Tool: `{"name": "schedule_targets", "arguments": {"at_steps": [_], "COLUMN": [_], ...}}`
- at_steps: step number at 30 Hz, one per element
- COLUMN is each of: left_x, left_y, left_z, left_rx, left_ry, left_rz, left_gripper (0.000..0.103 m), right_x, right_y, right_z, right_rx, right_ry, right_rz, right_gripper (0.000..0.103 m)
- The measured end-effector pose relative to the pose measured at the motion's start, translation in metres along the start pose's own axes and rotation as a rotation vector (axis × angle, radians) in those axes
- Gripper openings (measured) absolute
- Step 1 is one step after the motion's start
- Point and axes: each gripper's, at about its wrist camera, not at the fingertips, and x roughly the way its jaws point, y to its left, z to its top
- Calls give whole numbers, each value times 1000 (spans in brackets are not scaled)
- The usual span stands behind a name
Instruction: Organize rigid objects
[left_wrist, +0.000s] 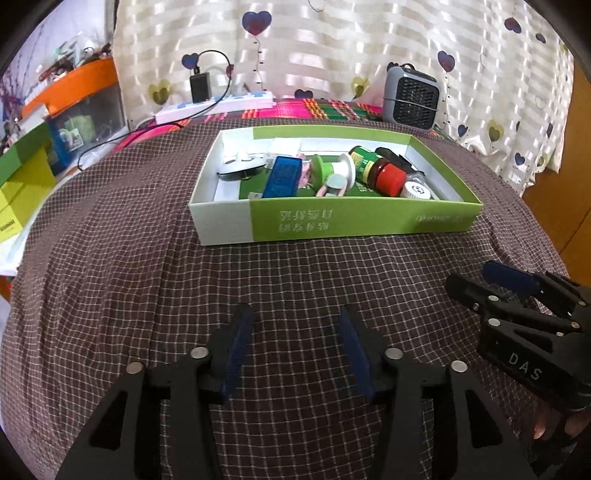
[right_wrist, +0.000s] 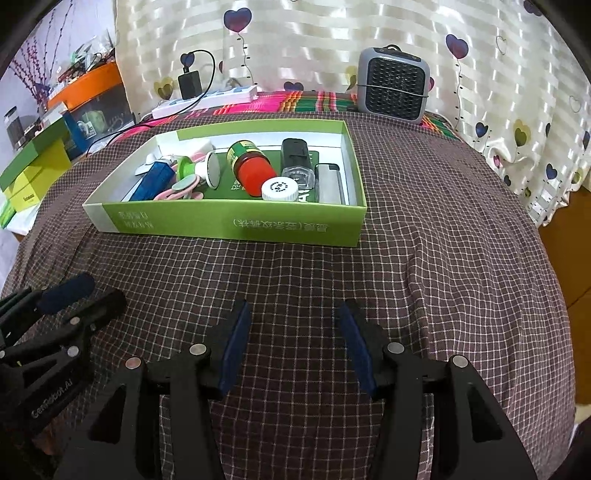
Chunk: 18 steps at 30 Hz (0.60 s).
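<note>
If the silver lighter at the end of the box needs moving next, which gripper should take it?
Probably the right gripper: it is open and empty, and the silver lighter lies at the green box's right end, on its side. The left gripper faces the other end.

"DAS" is printed on the right gripper (left_wrist: 517, 295), and "GenRobot.AI" on the left gripper (right_wrist: 70, 295).

A home bedroom: heart-print curtain (left_wrist: 332, 55) hung at twelve o'clock behind the checked bedcover (left_wrist: 147, 258).
</note>
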Motion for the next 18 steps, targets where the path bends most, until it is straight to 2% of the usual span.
{"name": "schedule_targets", "arguments": {"at_steps": [3, 18], "left_x": [2, 2], "left_y": [-7, -3], "left_z": [0, 0], "left_rx": [32, 21], "left_ry": [6, 6], "left_rz": [35, 27], "left_gripper": [53, 53], "right_x": [0, 2], "right_y": [0, 3], "right_z": [0, 1], "right_rx": [-1, -8], "right_ry": [0, 2], "right_rz": [-1, -3], "right_gripper": [52, 55]}}
